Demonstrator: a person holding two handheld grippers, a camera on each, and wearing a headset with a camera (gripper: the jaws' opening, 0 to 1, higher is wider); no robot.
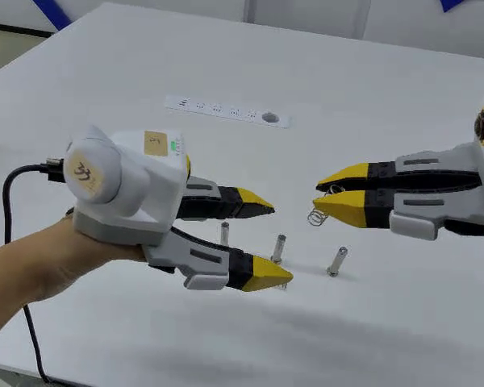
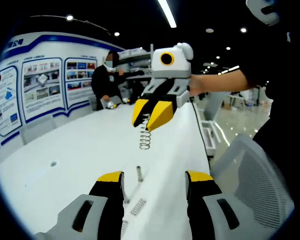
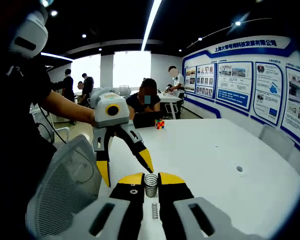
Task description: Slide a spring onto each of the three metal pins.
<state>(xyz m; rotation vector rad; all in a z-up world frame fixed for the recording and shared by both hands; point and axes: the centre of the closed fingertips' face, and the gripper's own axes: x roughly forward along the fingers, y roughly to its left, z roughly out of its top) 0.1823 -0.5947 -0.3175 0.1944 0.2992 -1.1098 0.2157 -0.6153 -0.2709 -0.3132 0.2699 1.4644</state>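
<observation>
A white tabletop [image 1: 347,97] seen from above, with a handheld gripper coming in from each side.

The left gripper [image 1: 270,243] is held in a person's hand [image 1: 60,254], and a black cable [image 1: 12,210] trails from its back. Its two yellow-tipped jaws are wide apart, one above the other in the head view, and hold nothing.

The right gripper [image 1: 323,197] points toward it from the right. Its jaws are pressed together on the top end of a small metal spring [image 1: 318,216]. The spring hangs down from the tips, above the tabletop and clear of it.

Three short metal pins stand in a row on the tabletop below and between the two grippers. The left pin [image 1: 224,234] appears between the left gripper's jaws. The middle pin [image 1: 279,247] is just past that gripper's lower tip. The right pin [image 1: 336,260] is below the right gripper. All three pins are bare.

In the left gripper view, a loose spring [image 2: 138,206] lies flat on the tabletop between that gripper's own jaws, close to one pin.

Farther back on the tabletop lies a white power strip [image 1: 226,110]. In the right gripper view, a small coloured cube [image 3: 160,123] sits at the far end of the tabletop, and people stand in the room behind it.
</observation>
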